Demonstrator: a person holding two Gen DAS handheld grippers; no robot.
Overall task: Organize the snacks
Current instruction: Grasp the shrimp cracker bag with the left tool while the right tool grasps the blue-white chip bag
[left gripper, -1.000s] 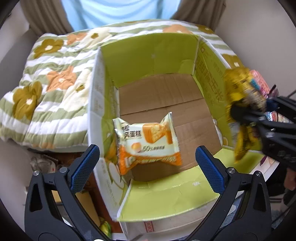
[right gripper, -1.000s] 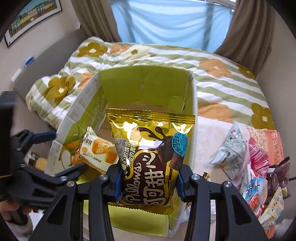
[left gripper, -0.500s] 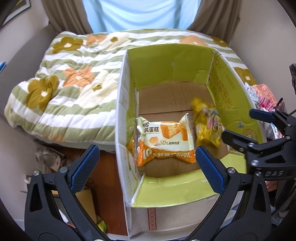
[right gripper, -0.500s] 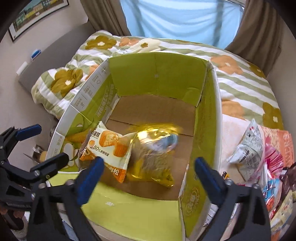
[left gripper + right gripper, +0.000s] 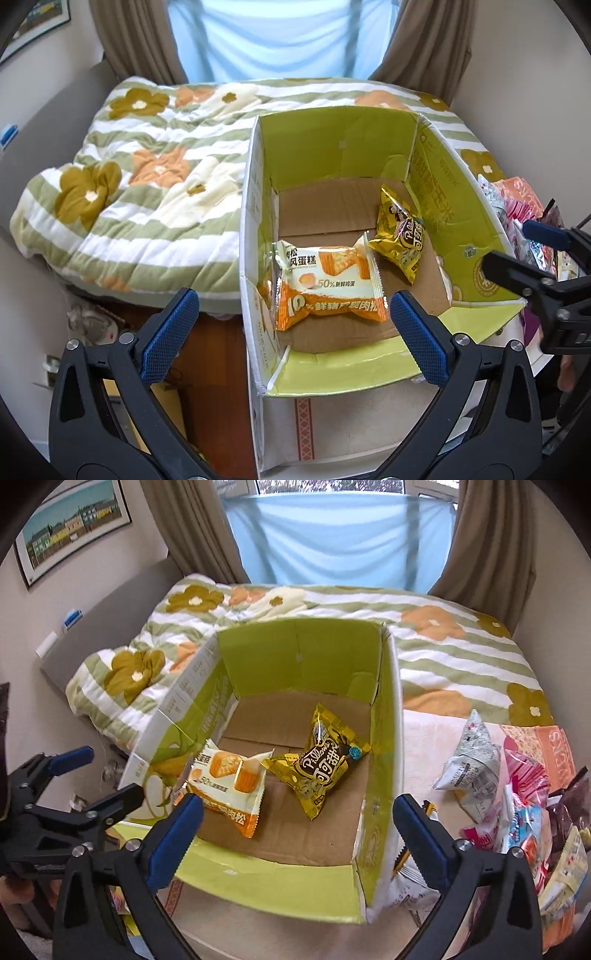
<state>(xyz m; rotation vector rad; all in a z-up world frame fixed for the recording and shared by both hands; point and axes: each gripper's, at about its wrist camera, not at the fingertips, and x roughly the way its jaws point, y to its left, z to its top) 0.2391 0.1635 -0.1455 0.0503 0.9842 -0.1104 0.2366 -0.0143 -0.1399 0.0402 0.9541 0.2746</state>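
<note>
An open cardboard box point(image 5: 340, 155) point(image 5: 303, 657) with green inner walls stands against the bed. On its floor lie an orange-and-white cake packet point(image 5: 325, 284) point(image 5: 225, 786) at the left and a gold chocolate Pillows packet point(image 5: 400, 232) point(image 5: 321, 768) to its right. My left gripper point(image 5: 291, 332) is open and empty above the box's near left corner. My right gripper point(image 5: 295, 834) is open and empty above the box's near edge. A pile of loose snack packets point(image 5: 524, 797) point(image 5: 517, 206) lies right of the box.
A flowered striped quilt point(image 5: 147, 177) point(image 5: 443, 635) covers the bed behind and left of the box. A grey-white packet point(image 5: 476, 771) lies nearest the box's right wall. Curtains and a window are behind. Floor clutter lies at the lower left.
My right gripper opened and let go of the gold packet, which dropped onto the box floor beside the cake packet. Both grippers have drawn back and up from the box.
</note>
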